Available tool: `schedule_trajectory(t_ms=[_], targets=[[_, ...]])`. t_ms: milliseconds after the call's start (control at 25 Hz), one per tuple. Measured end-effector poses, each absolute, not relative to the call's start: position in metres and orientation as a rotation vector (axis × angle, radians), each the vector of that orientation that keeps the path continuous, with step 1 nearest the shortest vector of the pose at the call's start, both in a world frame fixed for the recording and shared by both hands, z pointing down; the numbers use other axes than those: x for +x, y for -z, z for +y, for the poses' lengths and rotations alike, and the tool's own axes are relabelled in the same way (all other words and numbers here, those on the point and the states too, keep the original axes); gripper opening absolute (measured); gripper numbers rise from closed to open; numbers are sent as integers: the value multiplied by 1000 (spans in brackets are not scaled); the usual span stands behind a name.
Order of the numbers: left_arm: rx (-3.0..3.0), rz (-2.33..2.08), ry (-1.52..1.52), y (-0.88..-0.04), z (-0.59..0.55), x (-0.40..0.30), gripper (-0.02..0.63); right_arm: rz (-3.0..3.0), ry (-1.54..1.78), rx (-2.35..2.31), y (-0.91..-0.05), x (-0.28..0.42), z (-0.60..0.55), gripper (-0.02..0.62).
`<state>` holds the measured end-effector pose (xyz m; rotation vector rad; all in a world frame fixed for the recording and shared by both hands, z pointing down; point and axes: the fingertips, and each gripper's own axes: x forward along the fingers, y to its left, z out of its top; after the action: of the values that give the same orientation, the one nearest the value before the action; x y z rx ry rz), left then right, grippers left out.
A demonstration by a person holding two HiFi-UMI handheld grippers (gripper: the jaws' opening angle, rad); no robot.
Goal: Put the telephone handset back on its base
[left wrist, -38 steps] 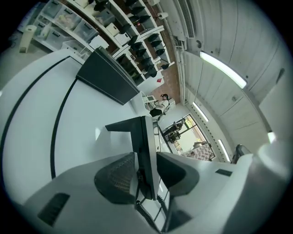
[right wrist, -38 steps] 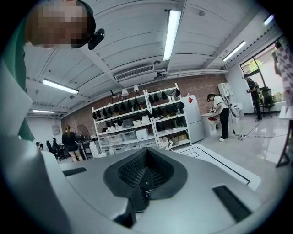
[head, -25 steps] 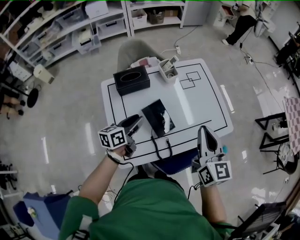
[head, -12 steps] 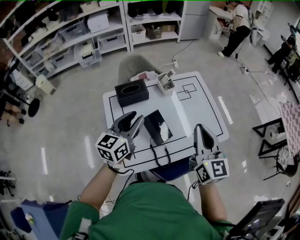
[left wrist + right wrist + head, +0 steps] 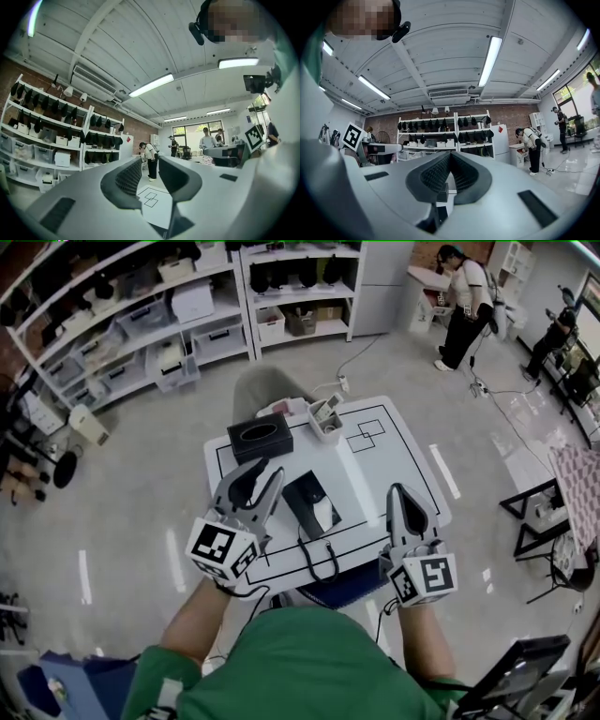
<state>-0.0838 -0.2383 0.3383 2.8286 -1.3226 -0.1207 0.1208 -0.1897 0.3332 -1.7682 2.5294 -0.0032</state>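
Observation:
The black telephone (image 5: 309, 505) lies in the middle of the white table (image 5: 394, 460), with a pale patch on its near half. Its black cord (image 5: 319, 557) loops to the table's near edge. I cannot tell the handset apart from the base. My left gripper (image 5: 258, 472) hovers just left of the telephone, open and empty; in its own view the left gripper (image 5: 150, 169) points over the table, jaws apart. My right gripper (image 5: 399, 491) is at the table's near right corner, shut on nothing; in its own view the right gripper (image 5: 450, 161) has its pads pressed together.
A black tissue box (image 5: 260, 440) and a white container (image 5: 326, 419) stand at the table's far side, beside drawn squares (image 5: 366, 435). Shelving (image 5: 187, 306) lines the far wall. Two people (image 5: 464, 298) stand at the back right. A dark stand (image 5: 534, 512) is on the right.
My left gripper has opened and moved forward, up beside the telephone. The right gripper has shifted slightly forward. The head view has tipped up, showing more of the room.

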Motion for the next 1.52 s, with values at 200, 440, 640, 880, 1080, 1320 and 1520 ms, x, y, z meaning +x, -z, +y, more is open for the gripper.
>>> schedule_trajectory(t_ms=[200,440,640,880,1080,1320,1520], targets=[[2805,-1371,143,-338,-233,-94,118,2508,15,-1777,-332,124,-182,20],[2815,-1406,133,-338,-232,-102,117,2506,-2,-1783,-328,122,-180,20],[2822,-1421,132,-336,-233,-104,114,2513,-22,-1790,-327,121,-181,20],[2834,-1414,108,-342,-235,-100,114,2512,-15,-1801,-331,123,-183,20],[2822,-1422,94,-349,-237,-102,114,2512,-4,-1806,-335,125,-185,20],[2812,-1440,91,-350,-239,-106,114,2505,2,-1803,-336,127,-187,20],[2803,-1446,90,-352,-240,-107,114,2510,-4,-1787,-335,125,-188,20]])
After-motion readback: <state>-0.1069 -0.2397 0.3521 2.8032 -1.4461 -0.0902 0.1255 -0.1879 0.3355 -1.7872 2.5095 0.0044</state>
